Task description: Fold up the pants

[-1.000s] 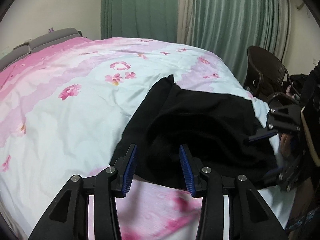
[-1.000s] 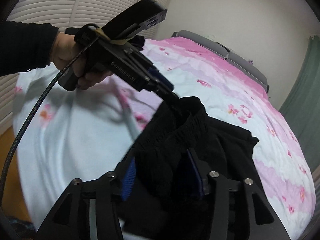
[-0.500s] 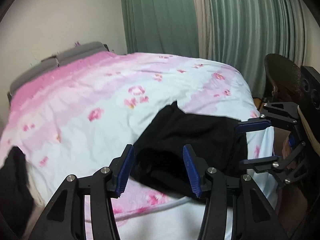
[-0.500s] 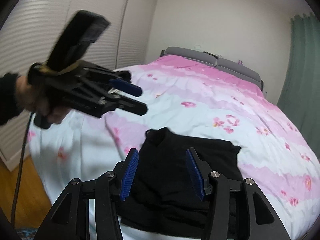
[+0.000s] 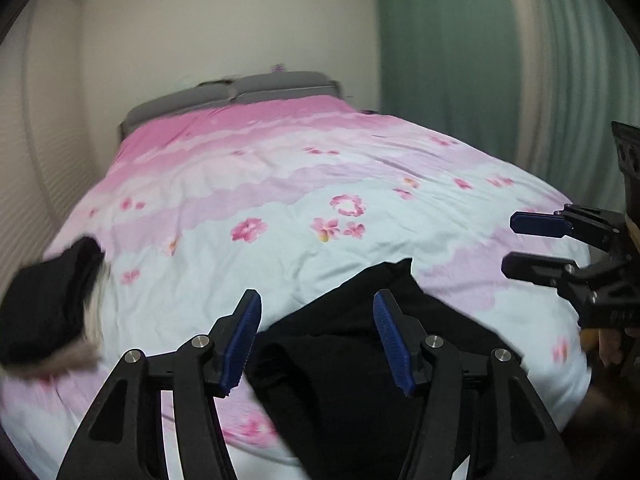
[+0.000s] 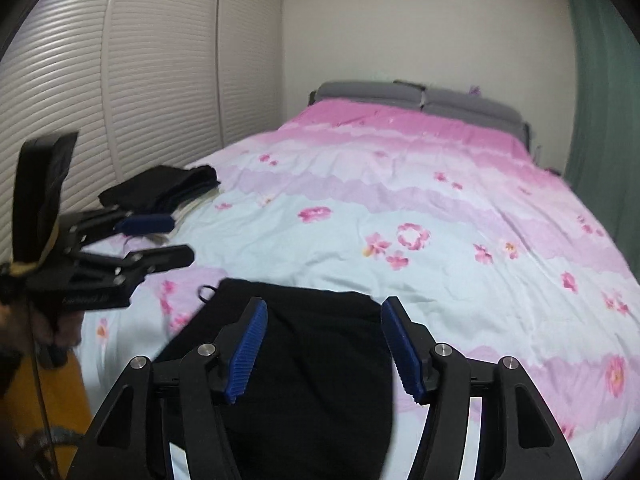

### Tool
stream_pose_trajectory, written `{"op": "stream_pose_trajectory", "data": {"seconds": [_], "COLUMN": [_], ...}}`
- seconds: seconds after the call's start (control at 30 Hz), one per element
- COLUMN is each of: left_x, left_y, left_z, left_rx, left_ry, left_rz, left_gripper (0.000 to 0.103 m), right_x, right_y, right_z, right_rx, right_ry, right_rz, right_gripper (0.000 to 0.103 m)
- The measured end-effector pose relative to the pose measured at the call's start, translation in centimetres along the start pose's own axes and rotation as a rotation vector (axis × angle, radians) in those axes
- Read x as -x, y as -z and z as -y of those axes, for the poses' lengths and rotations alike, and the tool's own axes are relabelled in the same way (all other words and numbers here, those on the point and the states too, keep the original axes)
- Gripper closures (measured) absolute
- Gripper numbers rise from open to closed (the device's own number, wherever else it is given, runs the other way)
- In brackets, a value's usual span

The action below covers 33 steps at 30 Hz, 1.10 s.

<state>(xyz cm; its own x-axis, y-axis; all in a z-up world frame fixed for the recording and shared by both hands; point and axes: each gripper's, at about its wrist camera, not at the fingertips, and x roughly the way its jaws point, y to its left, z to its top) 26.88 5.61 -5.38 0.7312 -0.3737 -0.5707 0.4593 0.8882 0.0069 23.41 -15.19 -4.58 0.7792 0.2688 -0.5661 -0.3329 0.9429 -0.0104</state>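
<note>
Left hand-held gripper (image 5: 316,344) and right hand-held gripper (image 6: 322,348): both wide, empty, above the pants (image 6: 304,360) folded at the bed's (image 6: 400,208) near edge. Next: regrip low, pinch both layers evenly. Versus a second ago, right has let go; both backed off.

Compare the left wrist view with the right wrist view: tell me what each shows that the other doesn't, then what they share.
Only the left wrist view shows the right claw, open and empty, in front of wide green curtains. Only the right wrist view shows the louvered closet doors and the left claw, open. Both show the black pants at the near edge of the floral bed cover, the dark clothes pile and the grey headboard.
</note>
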Motion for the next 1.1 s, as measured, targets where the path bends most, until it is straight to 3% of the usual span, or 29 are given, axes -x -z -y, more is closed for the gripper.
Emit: {"op": "stream_pose_trajectory", "data": {"seconds": [0.1, 0.2, 0.47, 0.53, 0.6, 0.7, 0.97, 1.03, 1.1], "left_x": [-2.3, -4.8, -7.3, -7.9, -8.5, -9.3, -11.7, -12.2, -12.4], "left_y": [0.6, 1.6, 2.3, 2.2, 2.1, 2.0, 0.9, 1.2, 1.6], "left_z": [1.0, 2.0, 4.7, 5.0, 5.0, 4.6, 3.7, 3.7, 3.6], "left_rx": [0.163, 0.264, 0.284, 0.266, 0.246, 0.239, 0.234, 0.229, 0.237], "left_ry": [-0.002, -0.047, -0.171, -0.188, -0.202, -0.209, -0.207, -0.210, -0.204], "left_rz": [-0.047, -0.092, -0.057, -0.056, -0.059, -0.063, -0.068, -0.075, -0.091], "left_gripper": [0.044, 0.044, 0.044, 0.044, 0.044, 0.044, 0.042, 0.041, 0.041], "right_x": [-2.3, -6.5, -18.9, -20.3, -22.0, -22.9, -26.2, -27.1, -27.0], "right_y": [-0.6, -1.3, -0.4, 0.2, 0.9, 0.8, -0.5, -0.4, -0.3], "right_z": [3.4, 6.6, 10.5, 10.7, 10.7, 11.1, 13.4, 14.2, 14.8], "right_rx": [0.009, -0.047, -0.218, -0.229, -0.233, -0.235, -0.297, -0.305, -0.355], "right_ry": [-0.043, -0.128, -0.252, -0.256, -0.249, -0.247, -0.211, -0.162, -0.177], "right_rz": [-0.060, -0.193, -0.515, -0.558, -0.626, -0.645, -0.660, -0.649, -0.626], "right_gripper": [0.042, 0.043, 0.045, 0.054, 0.084, 0.092, 0.096, 0.097, 0.097]}}
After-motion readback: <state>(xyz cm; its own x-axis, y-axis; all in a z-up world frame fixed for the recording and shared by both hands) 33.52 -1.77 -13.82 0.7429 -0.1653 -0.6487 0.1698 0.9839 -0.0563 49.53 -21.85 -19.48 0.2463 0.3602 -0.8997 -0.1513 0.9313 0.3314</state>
